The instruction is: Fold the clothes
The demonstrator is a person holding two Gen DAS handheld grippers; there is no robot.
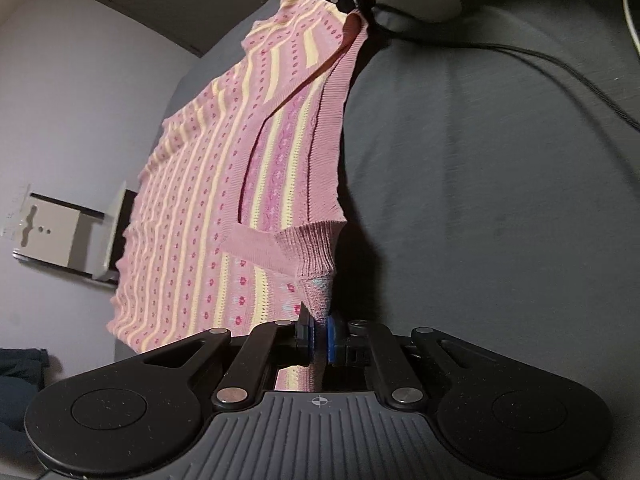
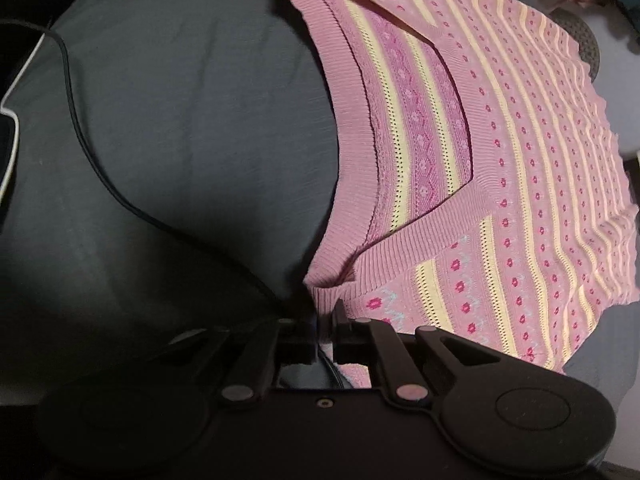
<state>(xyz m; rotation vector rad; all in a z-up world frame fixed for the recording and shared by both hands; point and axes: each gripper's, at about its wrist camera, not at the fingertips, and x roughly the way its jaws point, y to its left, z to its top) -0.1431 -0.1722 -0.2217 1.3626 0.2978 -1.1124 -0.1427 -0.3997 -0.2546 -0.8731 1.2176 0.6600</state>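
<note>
Pink knit vest (image 1: 224,184) – both shoulders pinched, L gripper (image 1: 319,334) & R gripper (image 2: 325,334).

We count one pink knit sweater (image 1: 208,184), two claws, one black cable (image 2: 92,160) and one grey bedsheet (image 1: 480,200).

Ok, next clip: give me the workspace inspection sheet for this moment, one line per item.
Surface: dark grey sheet, soft and lightly creased, like a bed.
Job's things: one pink striped knit vest, held stretched by its two shoulder points, V-neck between them.
Clutter: white-edged flat object at the sheet's edge; nothing else on it.
Grippers: left gripper shut on one shoulder of the vest; right gripper shut on the other.
Cables: black cable trailing across the sheet beside the vest.
Surroundings: pale wall with a small white shelf; dark clothing low on the left.
</note>
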